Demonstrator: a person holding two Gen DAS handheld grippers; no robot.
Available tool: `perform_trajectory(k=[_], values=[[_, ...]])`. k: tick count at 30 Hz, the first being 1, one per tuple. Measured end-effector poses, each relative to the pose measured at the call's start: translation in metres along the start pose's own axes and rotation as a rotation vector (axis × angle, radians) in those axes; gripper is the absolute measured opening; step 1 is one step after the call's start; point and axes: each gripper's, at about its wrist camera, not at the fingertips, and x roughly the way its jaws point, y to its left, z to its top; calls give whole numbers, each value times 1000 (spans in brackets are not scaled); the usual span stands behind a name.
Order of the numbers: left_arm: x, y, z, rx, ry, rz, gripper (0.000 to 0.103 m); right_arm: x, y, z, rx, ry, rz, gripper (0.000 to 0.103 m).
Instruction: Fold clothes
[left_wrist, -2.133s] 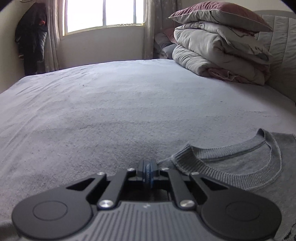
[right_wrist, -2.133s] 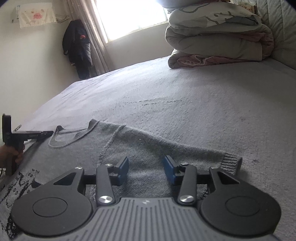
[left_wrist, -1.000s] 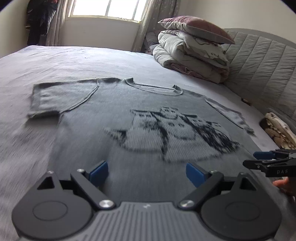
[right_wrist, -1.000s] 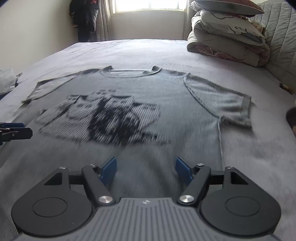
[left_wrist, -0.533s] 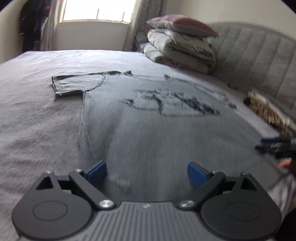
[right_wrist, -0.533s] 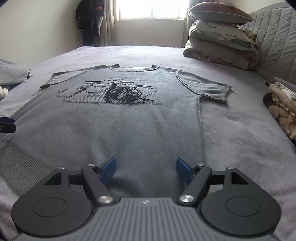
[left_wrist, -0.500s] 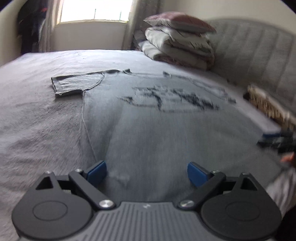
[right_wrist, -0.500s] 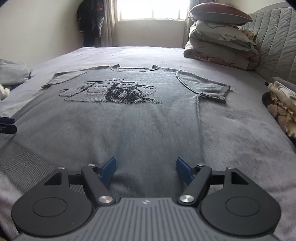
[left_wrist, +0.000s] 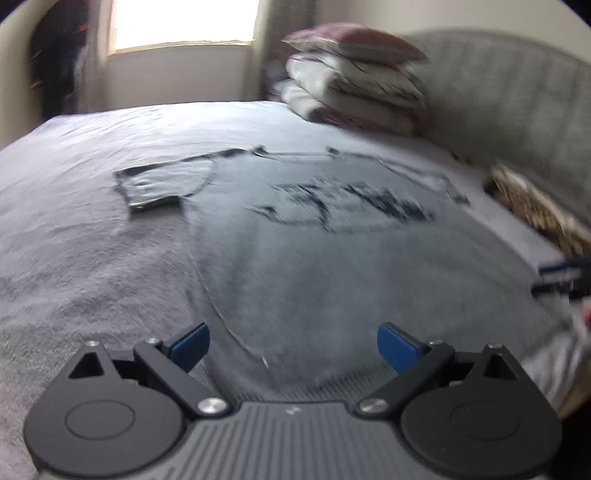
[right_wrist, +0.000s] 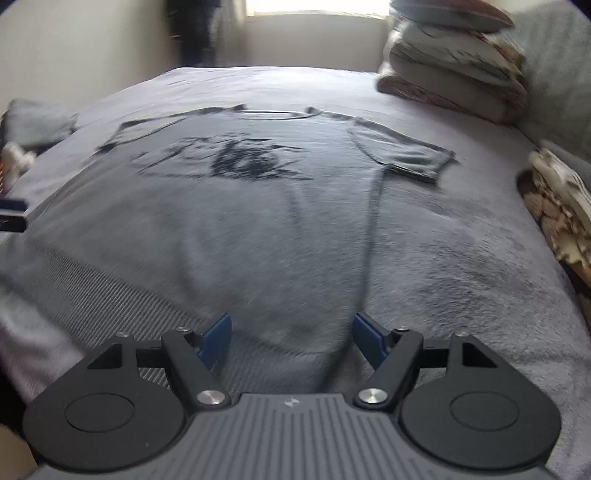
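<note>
A grey short-sleeved knit sweater (left_wrist: 332, 266) with a dark printed picture lies spread flat, front up, on the bed, collar toward the window. My left gripper (left_wrist: 293, 345) hovers open over the sweater's bottom left corner, blue pads wide apart, nothing between them. My right gripper (right_wrist: 290, 339) is open over the bottom right part of the same sweater (right_wrist: 258, 221), near the ribbed hem, and holds nothing. The right gripper's tip (left_wrist: 565, 277) shows at the left view's right edge. The left gripper's tip (right_wrist: 13, 218) shows at the right view's left edge.
A lilac-grey fleece blanket (left_wrist: 74, 240) covers the bed. Folded quilts with a pillow on top (right_wrist: 454, 74) are stacked by the padded headboard (left_wrist: 517, 110). A brown patterned cloth (right_wrist: 557, 214) lies at the right. Folded grey clothes (right_wrist: 37, 122) sit at the left edge.
Both grippers have drawn back from the sweater's chest toward its hem, so the whole garment now lies in front of them. Both stayed open.
</note>
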Motion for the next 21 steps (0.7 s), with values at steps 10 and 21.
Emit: perform_trajectory(k=[10,21], values=[[28,-33,25,-54,-5,-54,98,31,-47,36,343,56,36,75],[75,-118,32,128,52,-202,97,57,-111,59,700,82,210,75]])
